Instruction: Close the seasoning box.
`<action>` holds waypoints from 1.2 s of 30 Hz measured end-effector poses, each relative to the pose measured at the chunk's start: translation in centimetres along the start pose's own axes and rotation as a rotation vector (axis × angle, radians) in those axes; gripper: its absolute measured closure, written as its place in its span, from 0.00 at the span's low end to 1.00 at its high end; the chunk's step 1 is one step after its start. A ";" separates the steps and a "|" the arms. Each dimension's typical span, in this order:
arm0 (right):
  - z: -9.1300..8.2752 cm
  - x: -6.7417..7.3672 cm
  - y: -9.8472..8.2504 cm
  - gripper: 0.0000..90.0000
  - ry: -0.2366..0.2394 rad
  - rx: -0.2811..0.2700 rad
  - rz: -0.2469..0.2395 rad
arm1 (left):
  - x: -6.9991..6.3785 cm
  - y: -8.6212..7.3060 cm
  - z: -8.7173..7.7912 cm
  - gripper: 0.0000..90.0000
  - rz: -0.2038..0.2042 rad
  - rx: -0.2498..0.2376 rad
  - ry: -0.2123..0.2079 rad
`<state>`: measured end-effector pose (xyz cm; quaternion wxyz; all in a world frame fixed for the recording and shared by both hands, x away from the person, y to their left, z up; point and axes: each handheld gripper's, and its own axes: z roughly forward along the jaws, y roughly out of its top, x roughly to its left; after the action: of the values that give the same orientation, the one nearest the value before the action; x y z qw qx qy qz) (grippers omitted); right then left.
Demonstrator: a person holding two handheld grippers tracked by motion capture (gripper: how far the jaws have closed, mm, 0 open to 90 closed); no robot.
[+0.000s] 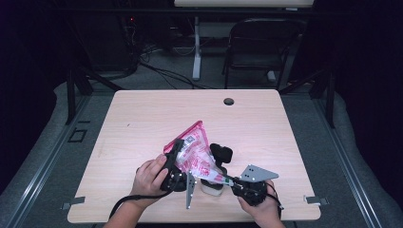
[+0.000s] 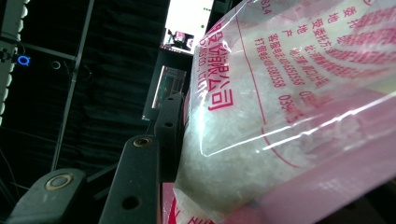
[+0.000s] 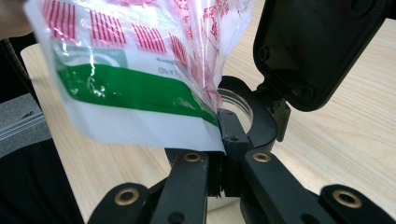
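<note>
A clear plastic bag (image 1: 195, 153) with red print and white granules hangs tilted above the wooden table (image 1: 142, 114). My left gripper (image 1: 177, 146) is shut on its upper left side; one black finger (image 2: 169, 126) presses the bag (image 2: 280, 93), the other is hidden behind it. My right gripper (image 1: 227, 179) is shut on the bag's low corner (image 3: 205, 126), its jaws (image 3: 222, 140) pinched together. Right under that corner stands a small white jar (image 1: 212, 188) with its black flip lid (image 1: 221, 153) raised. The jar's mouth (image 3: 236, 106) and lid (image 3: 317, 46) lie just beyond the pinched corner.
A round cable hole (image 1: 229, 101) is near the table's far edge. Behind the table stand a black chair (image 1: 259, 47) and a white desk leg (image 1: 196, 47). Cables trail from both grippers toward the near edge.
</note>
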<state>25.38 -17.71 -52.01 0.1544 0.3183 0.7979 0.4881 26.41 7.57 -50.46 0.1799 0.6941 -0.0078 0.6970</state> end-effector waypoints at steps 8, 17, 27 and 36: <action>0.0 0.0 0.0 0.99 -0.001 -0.003 0.001 | 0.0 0.0 -0.1 0.70 -0.003 0.007 -0.007; 0.1 0.1 0.0 1.00 -0.001 -0.004 -0.001 | 0.2 0.1 -0.1 0.71 0.001 0.001 -0.003; 0.1 0.1 0.0 0.99 -0.004 -0.001 -0.001 | 0.3 0.3 -0.2 0.71 0.010 0.004 -0.005; -0.1 0.0 0.0 1.00 -0.011 -0.007 0.006 | 0.4 0.5 -0.1 0.71 0.017 -0.005 -0.012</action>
<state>25.31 -17.72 -51.96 0.1586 0.3228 0.7943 0.4896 26.17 7.25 -49.95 0.1757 0.6976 -0.0164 0.6944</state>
